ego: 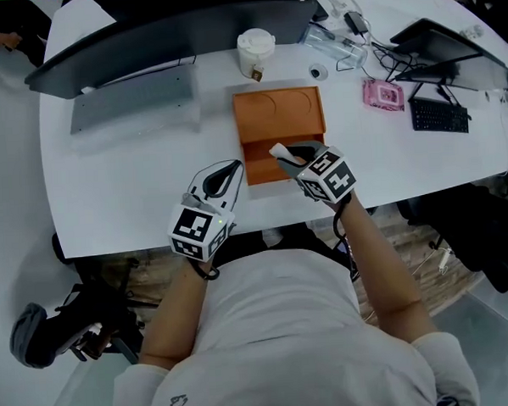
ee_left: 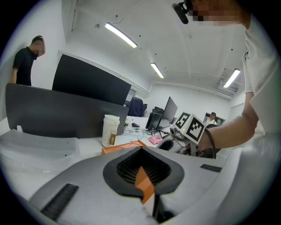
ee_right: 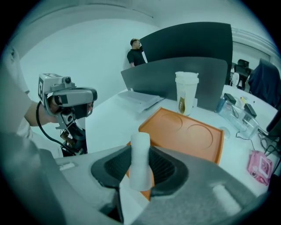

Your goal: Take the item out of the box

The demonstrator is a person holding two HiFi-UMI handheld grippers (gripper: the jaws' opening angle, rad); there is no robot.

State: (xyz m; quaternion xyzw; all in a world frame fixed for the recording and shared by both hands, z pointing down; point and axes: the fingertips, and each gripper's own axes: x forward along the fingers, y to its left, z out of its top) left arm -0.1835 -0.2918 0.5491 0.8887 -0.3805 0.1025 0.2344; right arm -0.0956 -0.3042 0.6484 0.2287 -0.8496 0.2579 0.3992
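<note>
Extraction step, mid-course. The orange box (ego: 279, 112) lies open in the middle of the white worktop (ego: 134, 187). Its tray half is toward the near edge, and its flat half, which has two round recesses, is toward the far edge. A lidded paper cup (ego: 256, 49) stands just beyond the box.

The right gripper (ego: 298, 157) is closed on a white cylindrical item (ee_right: 140, 154). The item stands upright between the ribbed pads, and its top projects above them. Its lower end is lost in the gap, where the orange of the box shows behind it.

The left gripper (ego: 221, 179) hangs just beside the near-left corner of the box. Its jaws are only narrowly apart, and nothing is seen pressed between them. A strip of orange shows in the slit and is read here as the box seen through it.

Progress, as a judgement: the box is open and the item is secured, apparently raised off the tray floor. The item is nevertheless over the near part of the box rather than clear of it. What remains is to carry it past the box rim and set it on bare worktop.

Whether the item touches the tray wall cannot be told.
</note>
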